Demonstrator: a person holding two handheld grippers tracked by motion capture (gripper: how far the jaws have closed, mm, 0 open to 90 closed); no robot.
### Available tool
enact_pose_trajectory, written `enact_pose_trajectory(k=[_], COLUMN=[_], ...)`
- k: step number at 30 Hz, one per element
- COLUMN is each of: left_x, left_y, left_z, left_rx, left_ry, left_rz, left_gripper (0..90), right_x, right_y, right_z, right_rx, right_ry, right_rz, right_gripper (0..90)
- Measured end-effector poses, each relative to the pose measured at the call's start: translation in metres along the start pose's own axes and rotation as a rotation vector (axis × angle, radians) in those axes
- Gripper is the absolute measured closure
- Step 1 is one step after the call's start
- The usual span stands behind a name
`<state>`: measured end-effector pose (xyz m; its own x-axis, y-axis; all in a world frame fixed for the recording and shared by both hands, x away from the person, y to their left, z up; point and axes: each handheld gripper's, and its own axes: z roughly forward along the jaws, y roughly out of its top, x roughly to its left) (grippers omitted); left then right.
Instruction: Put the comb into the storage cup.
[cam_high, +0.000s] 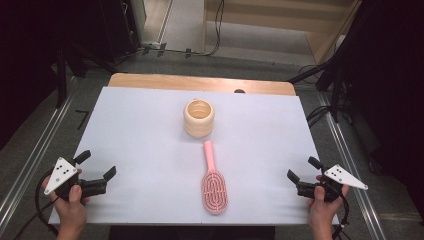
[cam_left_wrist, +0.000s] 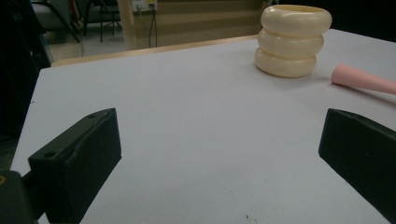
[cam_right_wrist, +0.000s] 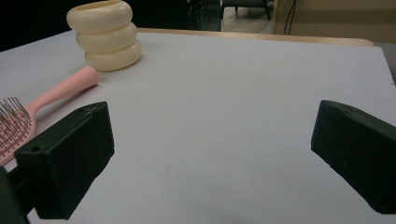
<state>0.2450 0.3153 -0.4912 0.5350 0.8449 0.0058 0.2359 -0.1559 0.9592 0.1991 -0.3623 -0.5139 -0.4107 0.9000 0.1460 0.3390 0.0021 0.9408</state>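
Hands hold both tools (cam_high: 96, 165) (cam_high: 303, 168) gaping, low at table (cam_high: 150, 130) edges

Open left gripper (cam_left_wrist: 219, 158) over the counter (cam_left_wrist: 187, 107)
Cream ringed cup (cam_left_wrist: 292, 41) stands beyond, pink brush handle (cam_left_wrist: 362, 80) just beside it.

Black left gripper (cam_high: 97, 165), dotted grey plates, cables

No readable text, label, brand, number or sign anywhere. Pink hairbrush (cam_high: 214, 181), near centre: plain, no brand mark. Cream ringed cup (cam_high: 199, 117), far centre: bare surface. White table (cam_high: 135, 130): unmarked. Grey plates on grippers carry dark dots only, no lettering.
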Motion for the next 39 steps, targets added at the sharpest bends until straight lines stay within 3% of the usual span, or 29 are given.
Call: enact_pose_trajectory(k=[8, 10, 13, 14, 15, 16, 17, 18, 19, 20, 24, 28, 31, 32, 39], left_x=[0.000, 0.000, 0.000, 0.000, 0.000, 0.000, 0.000, 0.000, 0.000, 0.000, 0.000, 0.000, 0.000, 0.000, 0.000], left_y=[0.000, 0.000, 0.000, 0.000, 0.000, 0.000, 0.000, -0.001, -0.001, -0.001, -0.001, -0.001, -0.001, -0.001, -0.001], left_z=[0.000, 0.000, 0.000, 0.000, 0.000, 0.000, 0.000, 0.000, 0.000, 0.000, -0.001, -0.001, -0.001, -0.001, -0.001], left_rx=[0.010, 0.011, 0.010, 0.009, 0.009, 0.009, 0.009, 0.008, 0.008, 0.008, 0.005, 0.005, 0.005, 0.004, 0.004], left_ry=[0.019, 0.021, 0.023, 0.024, 0.024, 0.026, 0.026, 0.025, 0.025, 0.025, 0.025, 0.024, 0.024, 0.024, 0.021], left_rz=[0.001, 0.003, 0.001, 0.001, 0.001, 0.000, 0.000, -0.001, -0.001, -0.004, -0.007, -0.007, -0.007, -0.009, -0.009], left_gripper=[0.0, 0.0, 0.0, 0.0, 0.0, 0.0, 0.0, 0.0, 0.0, 0.0, 0.0, 0.0, 0.0, 0.0, 0.0], right_x=[0.005, 0.011, 0.018, 0.023, 0.023, 0.030, 0.030, 0.037, 0.037, 0.044, 0.056, 0.067, 0.072, 0.077, 0.093], right_y=[0.009, 0.013, 0.017, 0.021, 0.021, 0.026, 0.026, 0.031, 0.031, 0.038, 0.050, 0.060, 0.064, 0.069, 0.080], right_z=[0.001, 0.001, 0.004, 0.007, 0.007, 0.012, 0.012, 0.017, 0.017, 0.023, 0.035, 0.050, 0.057, 0.065, 0.091], right_rx=[0.023, 0.022, 0.031, 0.050, 0.050, 0.063, 0.063, 0.073, 0.073, 0.088, 0.126, 0.151, 0.172, 0.189, 0.252], right_ry=[0.042, 0.024, 0.028, 0.032, 0.032, 0.033, 0.033, 0.026, 0.026, 0.042, 0.116, 0.161, 0.177, 0.205, 0.271], right_rz=[-0.011, -0.015, -0.027, -0.041, -0.041, -0.036, -0.036, -0.050, -0.050, -0.069, -0.117, -0.134, -0.142, -0.153, -0.212], right_gripper=[0.4, 13.1, 13.9, 23.6, 23.6, 32.9, 32.9, 42.7, 42.7, 54.7, 73.2, 86.7, 87.5, 87.5, 87.7])
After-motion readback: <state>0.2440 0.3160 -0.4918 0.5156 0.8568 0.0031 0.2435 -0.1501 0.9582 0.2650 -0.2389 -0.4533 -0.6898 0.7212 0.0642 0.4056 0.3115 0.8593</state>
